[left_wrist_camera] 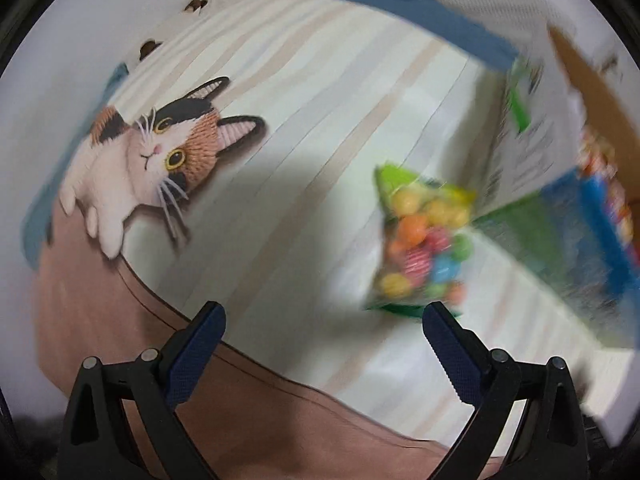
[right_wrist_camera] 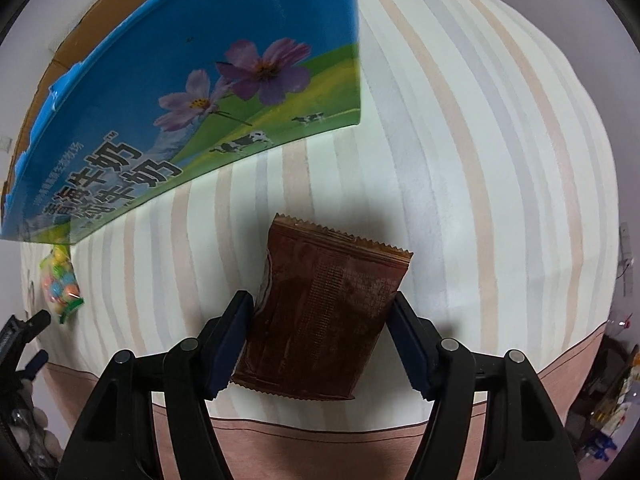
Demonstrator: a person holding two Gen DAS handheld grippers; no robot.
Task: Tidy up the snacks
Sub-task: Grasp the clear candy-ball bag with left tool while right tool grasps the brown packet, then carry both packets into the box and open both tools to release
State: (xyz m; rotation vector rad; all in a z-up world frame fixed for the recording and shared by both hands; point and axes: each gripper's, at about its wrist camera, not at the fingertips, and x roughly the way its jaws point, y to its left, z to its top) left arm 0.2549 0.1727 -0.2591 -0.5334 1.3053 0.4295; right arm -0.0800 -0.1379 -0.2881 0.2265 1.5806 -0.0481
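A clear green-edged bag of coloured candy balls (left_wrist_camera: pixel 424 244) lies on the striped bedspread (left_wrist_camera: pixel 304 128) beside a blue and green milk carton box (left_wrist_camera: pixel 560 216). My left gripper (left_wrist_camera: pixel 324 320) is open and empty, its tips just short of the bag's near end. In the right wrist view a brown snack packet (right_wrist_camera: pixel 320 320) lies flat between my right gripper's (right_wrist_camera: pixel 322 312) open fingers, which stand close to both its sides. The box (right_wrist_camera: pixel 192 92) stands just beyond it. The candy bag (right_wrist_camera: pixel 60 280) shows at far left, with the left gripper's tip beside it.
A printed cat picture (left_wrist_camera: pixel 148 164) is on the bedspread at left. A pink band (right_wrist_camera: pixel 320 444) runs along the bedspread's near edge. Snack packs (left_wrist_camera: pixel 604 184) show inside the box. Blue fabric (left_wrist_camera: pixel 420 16) lies at the far edge.
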